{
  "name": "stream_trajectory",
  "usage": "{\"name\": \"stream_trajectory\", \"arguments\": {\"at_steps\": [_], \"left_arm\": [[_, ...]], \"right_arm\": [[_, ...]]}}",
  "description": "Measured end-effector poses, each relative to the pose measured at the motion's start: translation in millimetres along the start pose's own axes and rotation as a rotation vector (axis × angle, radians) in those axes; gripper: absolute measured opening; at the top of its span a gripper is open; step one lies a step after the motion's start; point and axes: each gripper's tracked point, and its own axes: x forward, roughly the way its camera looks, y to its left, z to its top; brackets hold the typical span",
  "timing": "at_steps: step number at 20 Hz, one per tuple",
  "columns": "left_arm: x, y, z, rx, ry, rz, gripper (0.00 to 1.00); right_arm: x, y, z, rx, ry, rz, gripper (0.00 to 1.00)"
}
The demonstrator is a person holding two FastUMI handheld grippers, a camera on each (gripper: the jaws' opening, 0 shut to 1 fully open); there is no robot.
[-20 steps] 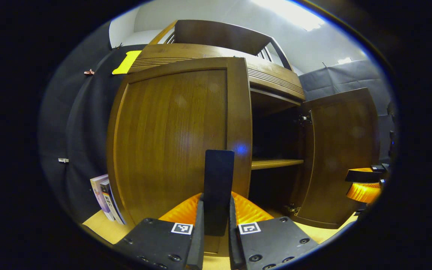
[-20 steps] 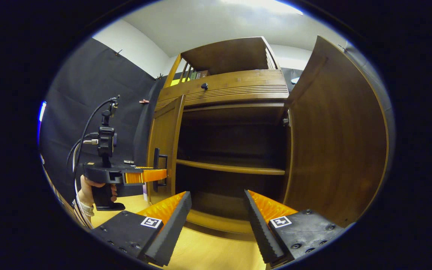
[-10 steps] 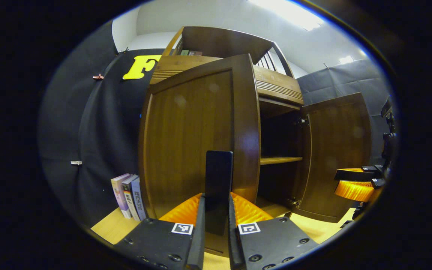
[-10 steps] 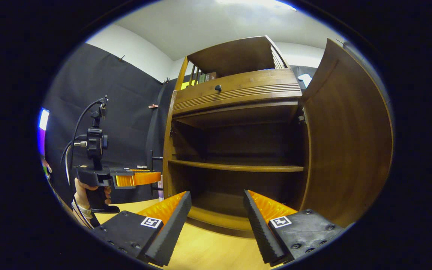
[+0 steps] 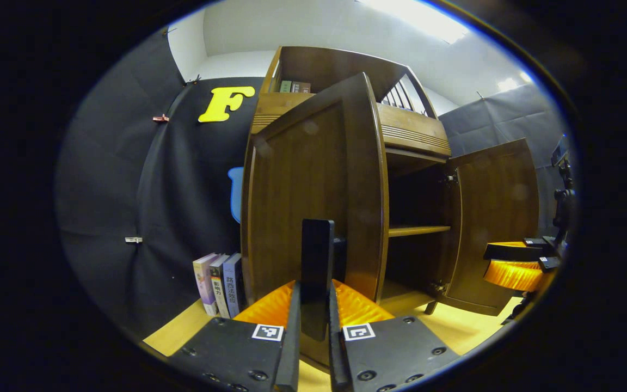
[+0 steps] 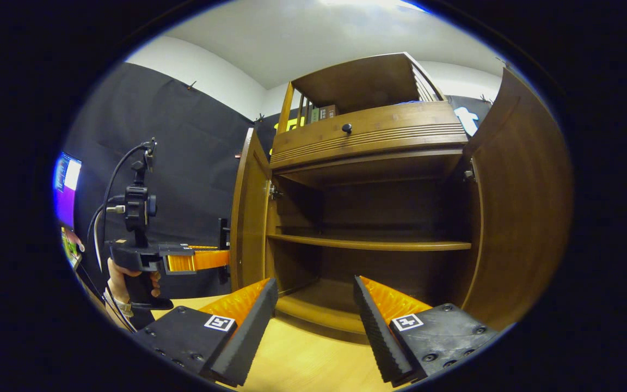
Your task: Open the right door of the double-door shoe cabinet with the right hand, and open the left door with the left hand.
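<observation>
Left tongs: I have my left gripper [image 5: 313,310] clamped on the left door's handle [image 5: 317,272], a flat dark bar standing upright between both fingers; in the right gripper view I see it [image 6: 221,258] held by a hand [image 6: 128,275] off to my left.
Right tongs: my right gripper [image 6: 313,313] has its fingers spread apart with nothing between them, ridged pads [image 6: 370,321] facing inward, aimed into the cabinet.
Left door: the left door [image 5: 313,190] stands tall just ahead of the left tongs, its face turned toward me and its free edge swung outward; in the right view it [image 6: 248,218] is nearly edge-on.
Right door: the right door [image 6: 515,201] hangs wide to the right of the right tongs.
Change: since a second ago the left door has swung much farther out, exposing more of the shelf [image 6: 368,243].
Materials: the shoe cabinet [image 6: 368,136] is dark brown grained wood with a grooved drawer front and a round knob [image 6: 347,128].
Beyond: books [image 5: 218,283] stand left of the door on a pale wooden floor [image 6: 302,365].
</observation>
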Motion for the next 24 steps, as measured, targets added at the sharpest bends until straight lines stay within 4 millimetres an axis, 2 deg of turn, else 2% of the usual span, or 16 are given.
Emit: {"name": "stream_trajectory", "arguments": {"at_steps": [6, 10, 12, 14, 17, 18, 19, 21, 22, 24], "left_arm": [[-20.6, 34.6, 2.9, 0.018, -0.007, 0.076, 0.22], [-39.3, 52.0, 23.1, 0.022, -0.059, 0.106, 0.17], [-47.6, 63.0, 26.0, 0.042, -0.069, 0.13, 0.19], [-52.6, 65.7, 30.6, 0.067, -0.07, 0.165, 0.15], [-51.8, 67.7, 33.1, 0.058, -0.071, 0.188, 0.17], [-57.5, 69.7, 38.2, 0.058, -0.071, 0.206, 0.17], [-59.2, 69.4, 42.3, 0.058, -0.068, 0.216, 0.07], [-62.7, 64.4, 46.0, 0.037, -0.063, 0.193, 0.05], [-63.5, 64.4, 48.1, 0.026, -0.06, 0.186, 0.1], [-65.0, 64.0, 50.1, 0.013, -0.061, 0.171, 0.11]], "right_arm": [[12.8, 29.0, -3.1, 0.001, 0.008, 0.052, 0.89], [20.2, 46.2, -2.3, 0.007, 0.005, 0.075, 0.89], [23.5, 54.3, -0.5, 0.015, 0.0, 0.085, 0.89], [25.4, 63.1, -0.4, 0.018, 0.0, 0.095, 0.89], [30.0, 74.7, -2.6, 0.027, 0.006, 0.108, 0.89], [31.4, 78.7, -4.6, 0.03, 0.013, 0.112, 0.89], [32.8, 82.0, -8.1, 0.033, 0.019, 0.116, 0.89], [37.1, 86.8, -10.6, 0.04, 0.028, 0.118, 0.89], [38.4, 89.8, -11.4, 0.046, 0.03, 0.121, 0.89], [39.5, 93.9, -9.6, 0.055, 0.026, 0.121, 0.89]]}}
